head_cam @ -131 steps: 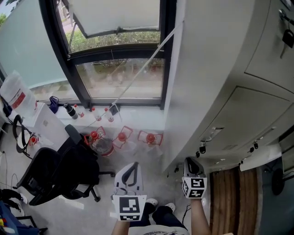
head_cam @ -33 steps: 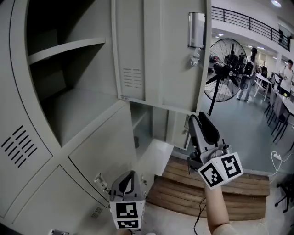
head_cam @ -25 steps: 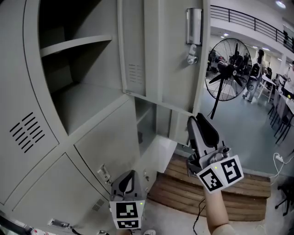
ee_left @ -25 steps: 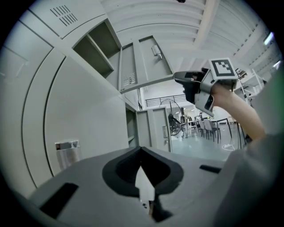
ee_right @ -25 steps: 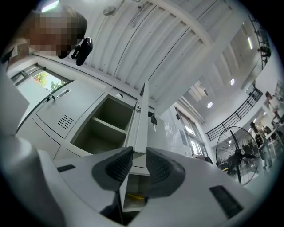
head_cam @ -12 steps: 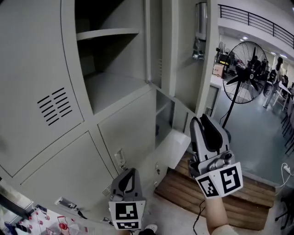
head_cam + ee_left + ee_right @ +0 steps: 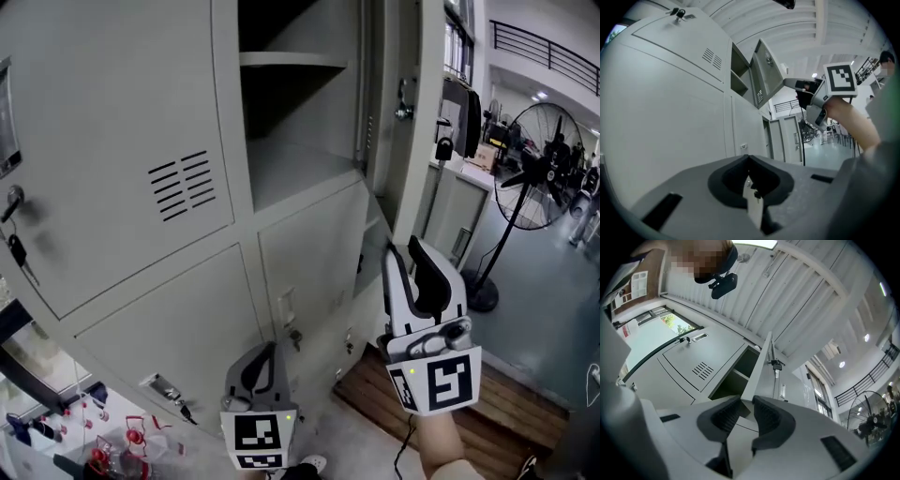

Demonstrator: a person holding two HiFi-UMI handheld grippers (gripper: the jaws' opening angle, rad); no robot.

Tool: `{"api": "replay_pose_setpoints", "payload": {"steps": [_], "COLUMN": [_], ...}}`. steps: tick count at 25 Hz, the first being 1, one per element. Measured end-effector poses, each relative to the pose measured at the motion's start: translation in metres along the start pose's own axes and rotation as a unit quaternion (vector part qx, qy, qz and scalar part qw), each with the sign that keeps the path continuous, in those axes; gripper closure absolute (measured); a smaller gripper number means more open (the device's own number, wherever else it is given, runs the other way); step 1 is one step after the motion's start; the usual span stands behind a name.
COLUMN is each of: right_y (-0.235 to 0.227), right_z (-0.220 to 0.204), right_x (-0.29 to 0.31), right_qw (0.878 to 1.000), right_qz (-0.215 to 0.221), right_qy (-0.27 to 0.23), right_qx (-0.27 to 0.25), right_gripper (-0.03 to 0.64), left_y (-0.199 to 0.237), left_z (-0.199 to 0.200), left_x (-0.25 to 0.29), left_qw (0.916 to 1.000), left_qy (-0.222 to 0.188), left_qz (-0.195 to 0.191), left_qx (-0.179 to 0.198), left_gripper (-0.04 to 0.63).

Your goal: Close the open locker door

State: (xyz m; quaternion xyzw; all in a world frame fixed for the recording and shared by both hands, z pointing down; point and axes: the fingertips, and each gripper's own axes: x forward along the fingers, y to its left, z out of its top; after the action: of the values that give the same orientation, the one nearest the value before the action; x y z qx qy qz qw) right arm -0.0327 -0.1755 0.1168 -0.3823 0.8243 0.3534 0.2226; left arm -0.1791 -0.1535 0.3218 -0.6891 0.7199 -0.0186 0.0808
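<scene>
I find the right gripper (image 7: pixel 746 403) jaws released, with the locker door (image 7: pixel 761 358) edge just ahead of them. The left gripper (image 7: pixel 749 160) jaws are clenched and empty.

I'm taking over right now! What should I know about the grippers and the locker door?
Left gripper: shut, empty, low in front of the lockers.
Right gripper: open, up by the locker door's lower edge; whether it touches is unclear.
Done: nothing yet; the door stands wide open.
Left to do: swing the door shut over the open compartment.
</scene>
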Motion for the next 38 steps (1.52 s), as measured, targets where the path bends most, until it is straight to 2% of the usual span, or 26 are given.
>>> {"api": "replay_pose_setpoints", "payload": {"steps": [18, 33, 38], "right_y": [0.079, 0.119, 0.123], "right_z": [-0.005, -0.022, -0.025], "right_x": [0.054, 0.099, 0.106], "right_qw": [0.997, 0.994, 0.992], "right_qz": [0.068, 0.111, 0.119], "right_qy": [-0.006, 0.007, 0.009], "right_qx": [0.021, 0.023, 0.035], "right_gripper": [0.538, 0.549, 0.549], "left_y": [0.063, 0.082, 0.081], "left_z": [-0.011, -0.011, -0.009], "left_x": [-0.049, -0.057, -0.057], "left_qw": [0.9961, 0.9957, 0.9957], "left_qy": [0.008, 0.0, 0.001], "left_qz": [0.088, 0.092, 0.091], "left_qx": [-0.008, -0.003, -0.016], "left_gripper": [0.594, 0.594, 0.594]}}
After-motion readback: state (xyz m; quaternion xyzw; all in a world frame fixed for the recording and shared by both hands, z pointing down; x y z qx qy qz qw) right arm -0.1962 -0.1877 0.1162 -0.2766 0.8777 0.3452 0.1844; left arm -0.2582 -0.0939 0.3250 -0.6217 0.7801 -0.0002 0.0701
